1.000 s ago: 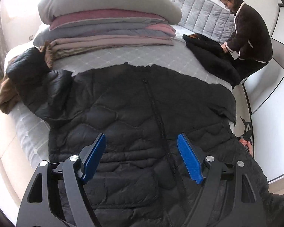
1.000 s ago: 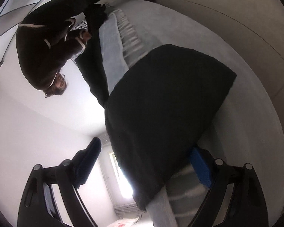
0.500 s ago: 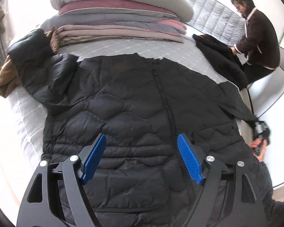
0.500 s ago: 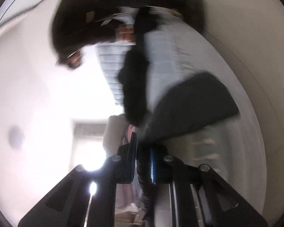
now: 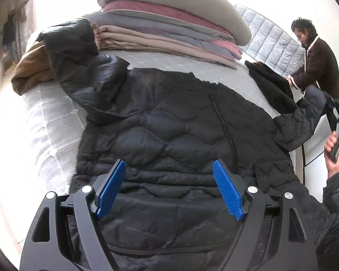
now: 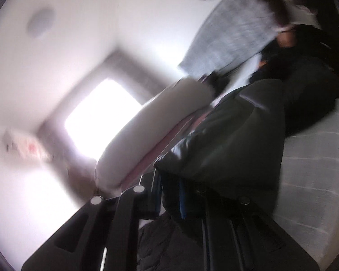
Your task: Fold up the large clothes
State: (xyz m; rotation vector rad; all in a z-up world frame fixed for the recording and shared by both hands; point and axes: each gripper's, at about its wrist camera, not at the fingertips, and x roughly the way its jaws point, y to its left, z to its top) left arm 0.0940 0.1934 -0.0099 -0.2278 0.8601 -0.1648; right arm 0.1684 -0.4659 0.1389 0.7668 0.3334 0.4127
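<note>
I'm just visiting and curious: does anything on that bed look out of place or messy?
Mostly tidy. The black jacket lies flat on the bed, but one sleeve is lifted off the side, pinched in the right hand-held gripper. A brown garment and another dark jacket sit bunched beside the folded stack.

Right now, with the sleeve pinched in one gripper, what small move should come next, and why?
Probably carry the sleeve across onto the jacket front. The right gripper is shut on it and lifted, the jacket lies flat, zipped, and the left gripper hovers open above the hem.
</note>
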